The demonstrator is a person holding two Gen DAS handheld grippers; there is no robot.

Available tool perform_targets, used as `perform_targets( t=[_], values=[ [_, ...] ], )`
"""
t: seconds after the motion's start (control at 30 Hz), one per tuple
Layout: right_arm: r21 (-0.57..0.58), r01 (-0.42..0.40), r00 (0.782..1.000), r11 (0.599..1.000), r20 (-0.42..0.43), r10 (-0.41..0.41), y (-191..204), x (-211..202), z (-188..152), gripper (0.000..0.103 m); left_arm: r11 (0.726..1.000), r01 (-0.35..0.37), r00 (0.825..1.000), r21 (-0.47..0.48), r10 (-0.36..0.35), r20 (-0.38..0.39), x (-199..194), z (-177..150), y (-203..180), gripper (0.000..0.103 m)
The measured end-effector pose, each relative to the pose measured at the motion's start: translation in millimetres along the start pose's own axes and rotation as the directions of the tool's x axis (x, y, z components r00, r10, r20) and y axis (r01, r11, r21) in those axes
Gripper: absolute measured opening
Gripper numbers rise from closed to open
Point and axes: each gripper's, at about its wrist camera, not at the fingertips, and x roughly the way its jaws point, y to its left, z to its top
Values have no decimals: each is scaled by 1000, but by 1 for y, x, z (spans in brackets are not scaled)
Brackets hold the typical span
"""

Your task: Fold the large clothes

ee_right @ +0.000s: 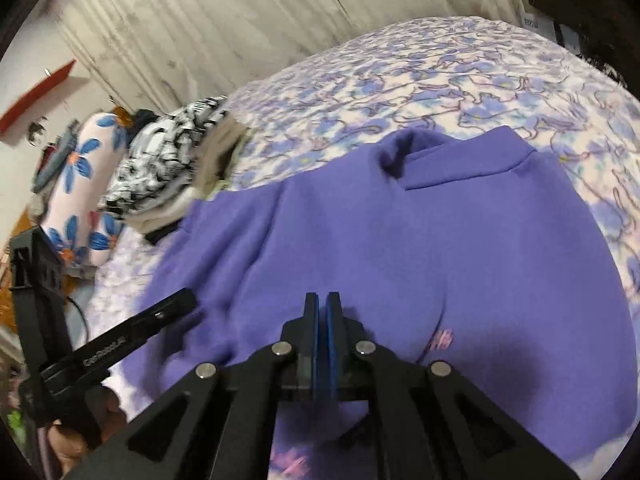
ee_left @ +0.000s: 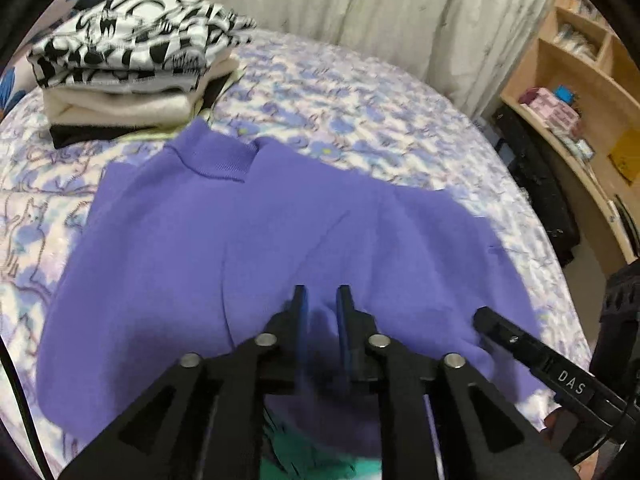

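A purple sweater (ee_left: 240, 240) lies flat on the flower-print bed (ee_left: 360, 100), its collar (ee_left: 216, 156) pointing away from me. My left gripper (ee_left: 322, 294) hovers over the near hem, its pads a narrow gap apart, with no cloth pinched between them. In the right wrist view the same sweater (ee_right: 400, 240) fills the middle. My right gripper (ee_right: 322, 300) sits over its near part with the blue pads pressed together and no cloth visible between them. Each view also catches the other tool: the right gripper (ee_left: 486, 316) by the sweater's right edge, the left gripper (ee_right: 188, 300) by its left edge.
A stack of folded clothes (ee_left: 120, 60), topped by a black-and-white patterned piece, sits on the bed beyond the sweater's left shoulder. A flowered pillow (ee_right: 80, 184) lies further left. A wooden shelf (ee_left: 580, 80) stands to the right of the bed, and a pale curtain (ee_left: 320, 0) hangs behind.
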Motion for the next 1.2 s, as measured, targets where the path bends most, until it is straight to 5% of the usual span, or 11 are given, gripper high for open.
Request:
perform_targets(
  t=[0.17, 0.37, 0.5, 0.93, 1.13, 1.2],
  values=[
    [-27, -36, 999, 999, 18, 36, 19, -18, -25, 8, 998, 40, 998, 44, -42, 41, -31, -25, -16, 34],
    [-109, 0, 999, 994, 41, 5, 33, -16, -42, 11, 996, -3, 1000, 85, 2, 10, -17, -48, -23, 34],
    [-114, 79, 996, 990, -37, -84, 20, 14, -49, 13, 996, -27, 999, 89, 30, -37, 7, -51, -16, 37],
    [-58, 72, 997, 996, -33, -74, 18, 7, -49, 15, 997, -39, 999, 66, 41, -29, 3, -53, -20, 41],
    [-41, 84, 996, 996, -9, -85, 28, -15, -48, 29, 999, -35, 999, 32, 36, -36, -18, -49, -18, 57],
    [-43, 90, 996, 995, 12, -90, 31, -25, -48, 34, 998, -55, 998, 15, 55, -32, -28, -49, -16, 77]
  ],
)
